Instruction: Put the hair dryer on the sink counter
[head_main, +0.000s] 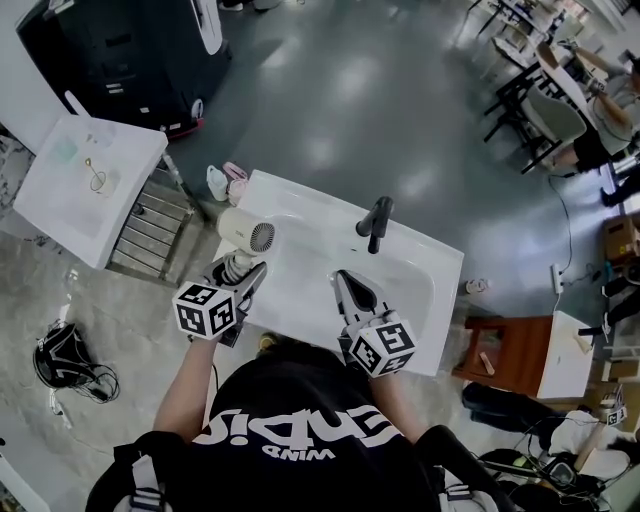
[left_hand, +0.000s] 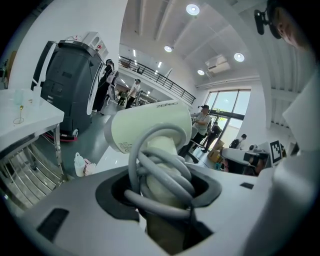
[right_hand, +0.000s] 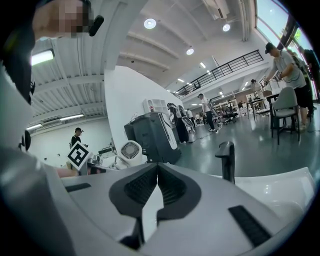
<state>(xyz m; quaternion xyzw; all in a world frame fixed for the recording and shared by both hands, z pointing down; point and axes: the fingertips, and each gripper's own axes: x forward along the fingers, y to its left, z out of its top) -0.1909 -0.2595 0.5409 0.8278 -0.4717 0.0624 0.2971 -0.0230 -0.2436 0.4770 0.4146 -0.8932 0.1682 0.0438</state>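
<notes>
The cream hair dryer (head_main: 248, 235) hangs over the left end of the white sink counter (head_main: 440, 262); I cannot tell whether it touches the counter. My left gripper (head_main: 240, 272) is shut on its handle, which has the grey cord wound around it. In the left gripper view the dryer's barrel (left_hand: 150, 125) stands above the jaws (left_hand: 165, 187), which clamp the cord-wrapped handle. My right gripper (head_main: 345, 280) hovers over the basin, shut and holding nothing. In the right gripper view its tips (right_hand: 157, 167) meet, with the dryer's grille (right_hand: 131, 150) to the left and the black faucet (right_hand: 227, 160) to the right.
The black faucet (head_main: 376, 222) rises at the counter's far edge. Small bottles (head_main: 225, 182) stand on the floor beyond the counter's left corner. A second white washstand (head_main: 90, 185) is to the left, a dark machine (head_main: 130, 50) behind it, and a wooden stand (head_main: 510, 355) to the right.
</notes>
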